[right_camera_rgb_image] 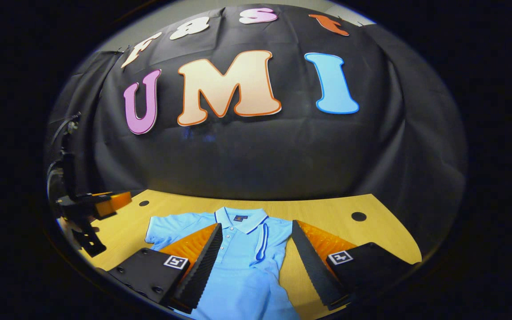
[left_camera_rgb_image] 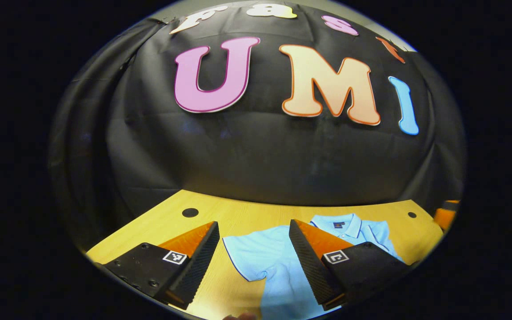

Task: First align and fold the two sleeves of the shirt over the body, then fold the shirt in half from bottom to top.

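With left gripper [left_camera_rgb_image: 254, 249] and right gripper [right_camera_rgb_image: 256, 249] both spread wide and gripping nothing above the light blue polo shirt [right_camera_rgb_image: 238, 262], lying flat near the wooden table's [right_camera_rgb_image: 327, 211] far edge, best to pinch the still-outspread sleeve [left_camera_rgb_image: 249, 253] at its cuff and fold inward.

Both cams sit low over the table [left_camera_rgb_image: 238, 218], facing the booth wall at 12 o'clock. Left gripper view has the shirt [left_camera_rgb_image: 274, 258] from 5 o'clock; right gripper view has it [right_camera_rgb_image: 242, 262] dead centre at 6.
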### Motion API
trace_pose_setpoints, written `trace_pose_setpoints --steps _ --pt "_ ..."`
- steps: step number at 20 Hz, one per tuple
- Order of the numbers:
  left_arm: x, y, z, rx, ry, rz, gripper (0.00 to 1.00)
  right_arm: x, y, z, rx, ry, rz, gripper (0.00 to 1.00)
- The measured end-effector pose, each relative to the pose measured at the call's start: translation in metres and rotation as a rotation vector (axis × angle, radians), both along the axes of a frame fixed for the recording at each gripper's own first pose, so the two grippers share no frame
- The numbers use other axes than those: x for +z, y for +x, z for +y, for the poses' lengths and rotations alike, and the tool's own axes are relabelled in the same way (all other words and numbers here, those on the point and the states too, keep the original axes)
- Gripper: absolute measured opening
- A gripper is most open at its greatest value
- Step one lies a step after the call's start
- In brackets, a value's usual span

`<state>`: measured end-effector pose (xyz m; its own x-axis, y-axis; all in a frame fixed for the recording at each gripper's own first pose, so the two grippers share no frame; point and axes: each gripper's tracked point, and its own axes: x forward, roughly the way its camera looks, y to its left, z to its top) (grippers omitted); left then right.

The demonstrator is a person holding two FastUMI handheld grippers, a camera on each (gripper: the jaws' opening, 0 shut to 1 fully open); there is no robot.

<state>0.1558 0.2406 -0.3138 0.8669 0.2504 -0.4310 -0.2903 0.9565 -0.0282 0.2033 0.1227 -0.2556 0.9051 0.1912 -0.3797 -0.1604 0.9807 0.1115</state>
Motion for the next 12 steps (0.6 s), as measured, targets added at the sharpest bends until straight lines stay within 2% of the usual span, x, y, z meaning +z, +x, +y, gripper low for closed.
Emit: trace_pose_setpoints --steps 6,12 --pt "-0.083 0.021 0.014 0.033 -0.051 0.135 0.95 0.018 -0.030 -0.034 -0.042 -0.030 0.001 0.98" --pt "-0.132 0.021 0.021 0.052 -0.085 0.233 0.95 0.021 -0.042 -0.047 -0.057 -0.044 0.024 0.98"
